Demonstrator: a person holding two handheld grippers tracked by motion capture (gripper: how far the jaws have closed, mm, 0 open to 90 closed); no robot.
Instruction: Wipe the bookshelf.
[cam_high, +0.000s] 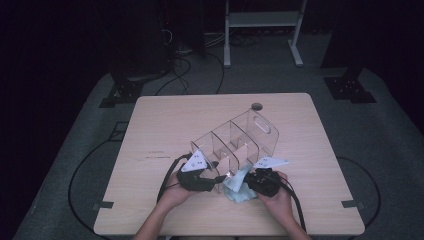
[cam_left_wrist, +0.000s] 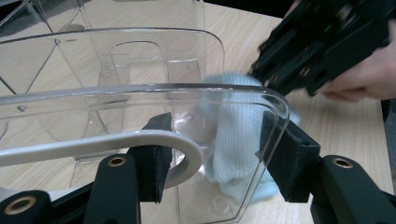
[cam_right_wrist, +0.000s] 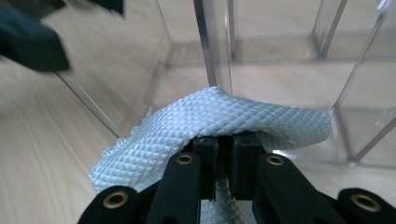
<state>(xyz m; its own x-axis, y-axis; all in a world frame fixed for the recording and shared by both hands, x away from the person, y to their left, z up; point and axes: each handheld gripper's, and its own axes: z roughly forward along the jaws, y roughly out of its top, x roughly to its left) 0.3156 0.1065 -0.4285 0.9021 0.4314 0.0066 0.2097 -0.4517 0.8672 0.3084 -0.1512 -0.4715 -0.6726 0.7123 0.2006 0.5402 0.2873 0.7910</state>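
Observation:
A clear plastic organizer (cam_high: 235, 137) with several compartments stands on the wooden table (cam_high: 165, 120). My left gripper (cam_high: 218, 179) is shut on its near end. In the left gripper view the two pads (cam_left_wrist: 285, 158) press on either side of the clear end wall (cam_left_wrist: 140, 60). My right gripper (cam_high: 247, 181) is shut on a light blue textured cloth (cam_high: 237, 189), with its jaws close together (cam_right_wrist: 225, 142) and the cloth (cam_right_wrist: 210, 116) bunched over them. The cloth (cam_left_wrist: 233, 140) lies against the organizer's near corner, seen through the clear wall.
A round cable hole (cam_high: 256, 106) sits at the table's far edge. Cables trail over the grey floor on the left (cam_high: 175, 75). A metal frame (cam_high: 262, 20) and black stand bases (cam_high: 350, 87) stand behind the table. Bare tabletop lies to the left and far right.

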